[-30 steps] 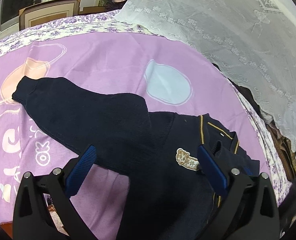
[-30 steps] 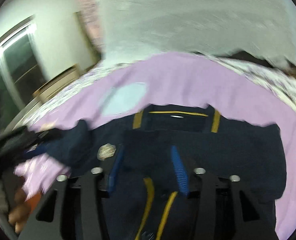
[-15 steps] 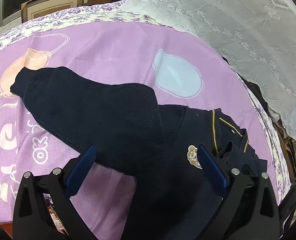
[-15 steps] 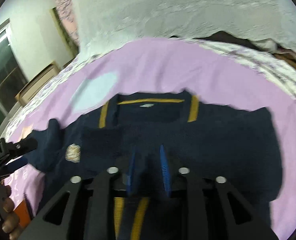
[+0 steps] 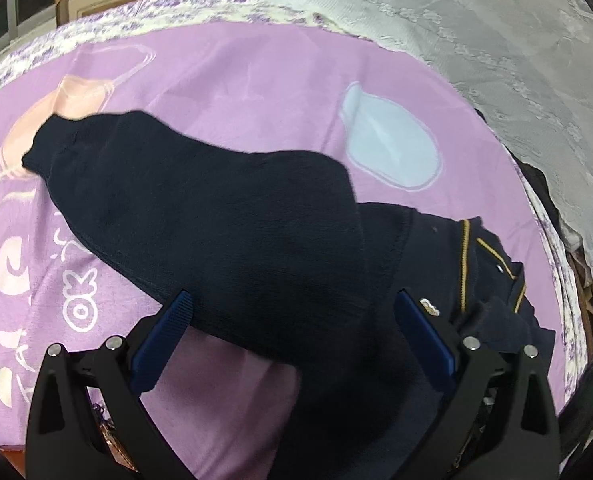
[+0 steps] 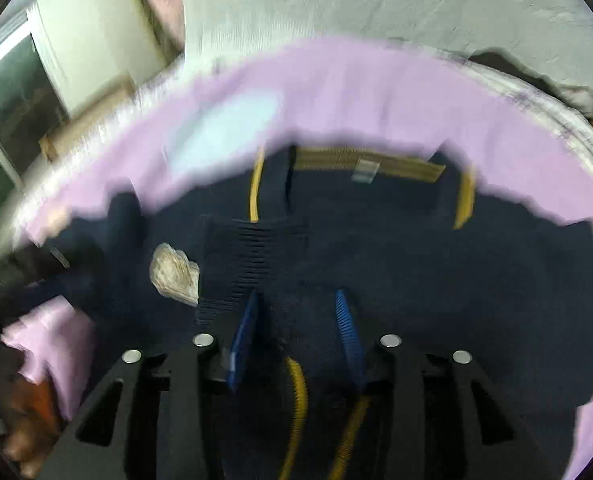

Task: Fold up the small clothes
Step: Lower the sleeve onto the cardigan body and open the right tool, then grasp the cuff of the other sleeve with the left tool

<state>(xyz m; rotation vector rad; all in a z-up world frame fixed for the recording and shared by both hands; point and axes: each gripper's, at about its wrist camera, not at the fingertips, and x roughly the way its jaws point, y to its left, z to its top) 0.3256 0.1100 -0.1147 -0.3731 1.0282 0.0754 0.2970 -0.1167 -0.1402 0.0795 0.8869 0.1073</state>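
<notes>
Right tool hovers over the navy sweater, low on its front, below the yellow-trimmed collar. Its blue pads stand partly apart; the jaws have just been opening, from the narrow pinch on a fold of knit seen half a second back. Dark cloth lies between and under the pads, but the frame is blurred and I cannot tell whether they press on it now.

Left tool has jaws spread wide, one pad either side of the sweater's shoulder area, nothing pinched. It sits lower and closer to the cloth than a second ago; the sweater fills more of the left view, and the badge is now partly behind the right-hand pad.

Sweater lies on the purple bedspread, one sleeve stretched out away from the collar, its cuff resting on the peach print. White lace cover lies beyond the collar side of the sweater. From the right view, a hand shows at the edge, far from the collar.
</notes>
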